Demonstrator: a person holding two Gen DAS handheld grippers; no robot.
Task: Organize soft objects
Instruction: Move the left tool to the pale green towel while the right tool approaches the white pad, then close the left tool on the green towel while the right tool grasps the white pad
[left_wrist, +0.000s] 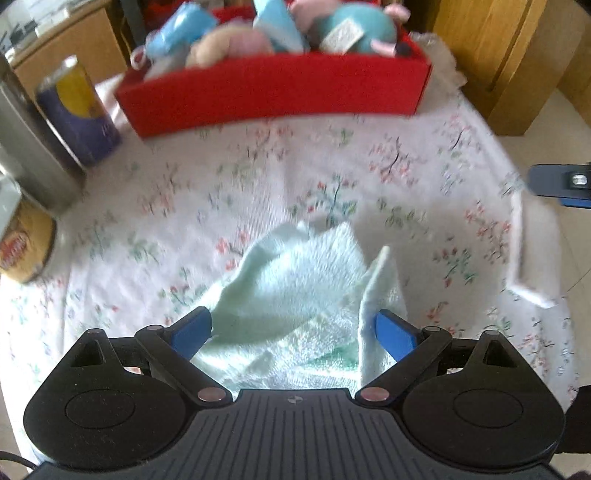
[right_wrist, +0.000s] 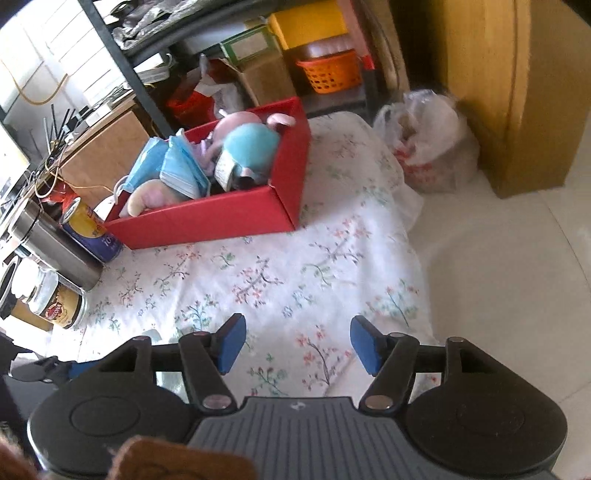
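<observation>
A: What lies on the flowered cloth (right_wrist: 295, 266)?
B: One red box (left_wrist: 273, 96) holding soft toys and blue face masks, too jumbled to count. Nearer, one crumpled pale green towel (left_wrist: 295, 295), its length running away from the camera.
A: The grippers?
B: Left gripper (left_wrist: 293, 330) spread wide around the towel; right gripper (right_wrist: 297, 343) spread wide, holding nothing.

A floral tablecloth (right_wrist: 280, 280) covers the table. At its left edge stand a purple-and-yellow can (right_wrist: 90, 230), a steel cylinder (right_wrist: 55, 247) and a lidded jar (right_wrist: 61, 304). An orange basket (right_wrist: 330, 72) sits on the shelving. A white plastic bag (right_wrist: 430, 147) rests on the floor.
</observation>
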